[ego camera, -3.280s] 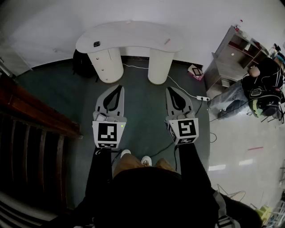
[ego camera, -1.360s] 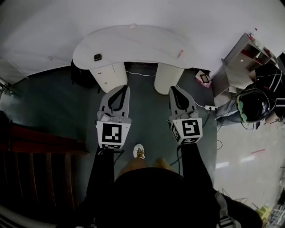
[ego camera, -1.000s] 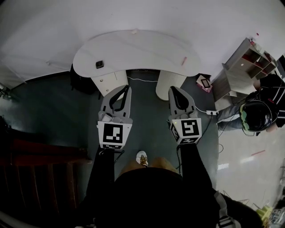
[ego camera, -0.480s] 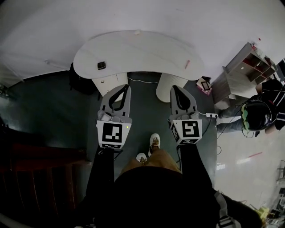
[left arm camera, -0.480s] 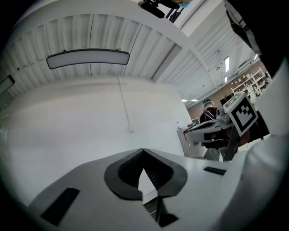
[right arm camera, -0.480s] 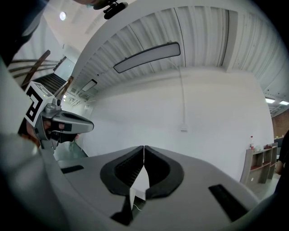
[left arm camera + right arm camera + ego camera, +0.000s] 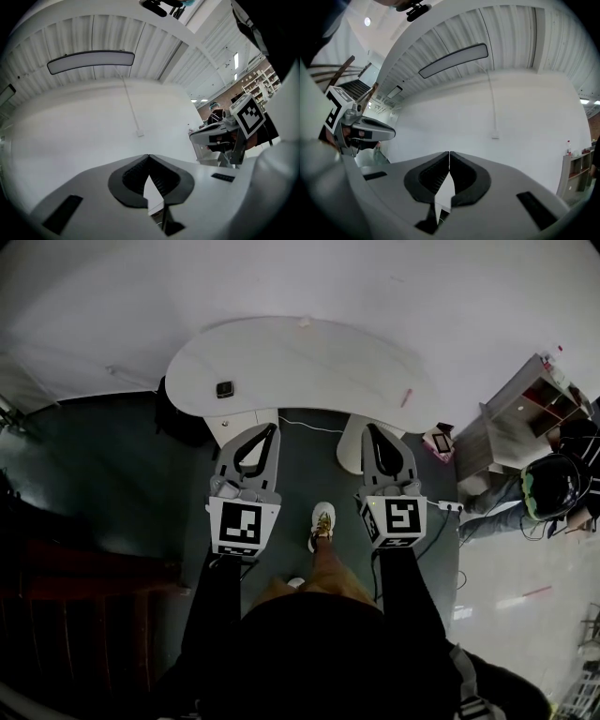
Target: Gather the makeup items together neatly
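A white kidney-shaped table (image 7: 300, 357) stands ahead by the wall. On it lie a small dark compact (image 7: 224, 388) at the left, a thin pink stick (image 7: 406, 397) at the right, and a tiny pale item (image 7: 303, 322) at the far edge. My left gripper (image 7: 268, 427) and right gripper (image 7: 372, 427) hang side by side just short of the table's near edge, both shut and empty. In the left gripper view the jaw tips (image 7: 148, 156) meet against the white wall; the right gripper (image 7: 449, 153) looks the same in its own view.
A dark floor (image 7: 112, 465) lies under the table. A wooden stair rail (image 7: 56, 568) runs at the left. A shelf unit (image 7: 525, 404) and a seated person in a helmet (image 7: 553, 488) are at the right. A power strip (image 7: 448, 507) with cable lies on the floor.
The person has walked toward the table; it sits nearer and lower in the head view. Both grippers stayed shut and level, and a shoe has stepped forward between them.
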A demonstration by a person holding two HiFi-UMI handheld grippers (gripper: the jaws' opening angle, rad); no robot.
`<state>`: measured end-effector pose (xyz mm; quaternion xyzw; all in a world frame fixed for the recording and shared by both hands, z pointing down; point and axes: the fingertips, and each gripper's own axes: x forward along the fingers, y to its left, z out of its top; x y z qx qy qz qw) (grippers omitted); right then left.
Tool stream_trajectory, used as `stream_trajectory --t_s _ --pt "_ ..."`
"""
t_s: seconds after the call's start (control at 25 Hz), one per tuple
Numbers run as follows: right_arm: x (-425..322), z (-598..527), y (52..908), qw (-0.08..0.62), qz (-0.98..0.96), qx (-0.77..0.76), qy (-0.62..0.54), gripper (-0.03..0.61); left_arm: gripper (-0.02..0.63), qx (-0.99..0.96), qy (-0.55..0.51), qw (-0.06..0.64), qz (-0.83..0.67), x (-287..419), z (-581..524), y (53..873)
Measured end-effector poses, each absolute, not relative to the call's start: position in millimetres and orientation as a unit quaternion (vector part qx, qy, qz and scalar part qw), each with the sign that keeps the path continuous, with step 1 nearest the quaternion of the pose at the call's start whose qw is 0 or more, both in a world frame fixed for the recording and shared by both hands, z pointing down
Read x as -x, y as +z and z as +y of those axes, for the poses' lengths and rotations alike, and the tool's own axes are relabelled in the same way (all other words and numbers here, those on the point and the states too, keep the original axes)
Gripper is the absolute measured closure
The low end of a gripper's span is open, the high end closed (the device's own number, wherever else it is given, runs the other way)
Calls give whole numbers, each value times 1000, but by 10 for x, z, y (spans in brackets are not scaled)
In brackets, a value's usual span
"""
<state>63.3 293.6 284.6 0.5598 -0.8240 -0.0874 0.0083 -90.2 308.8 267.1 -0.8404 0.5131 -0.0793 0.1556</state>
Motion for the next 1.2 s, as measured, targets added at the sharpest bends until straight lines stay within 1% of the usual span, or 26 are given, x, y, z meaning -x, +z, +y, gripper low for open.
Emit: stream_trajectory --t_s 0.24,0.92,1.2 --pt "-679 2476 2930 -2 -831 -551 -76 551 598 831 -88 159 525 867 2614 2677" --pt "-1004 317 2958 -9 -848 -526 -71 551 598 818 -100 152 545 486 603 2798" --pt "-1080 -295 2989 -14 -852 -520 -62 551 598 819 -110 153 541 346 25 2846"
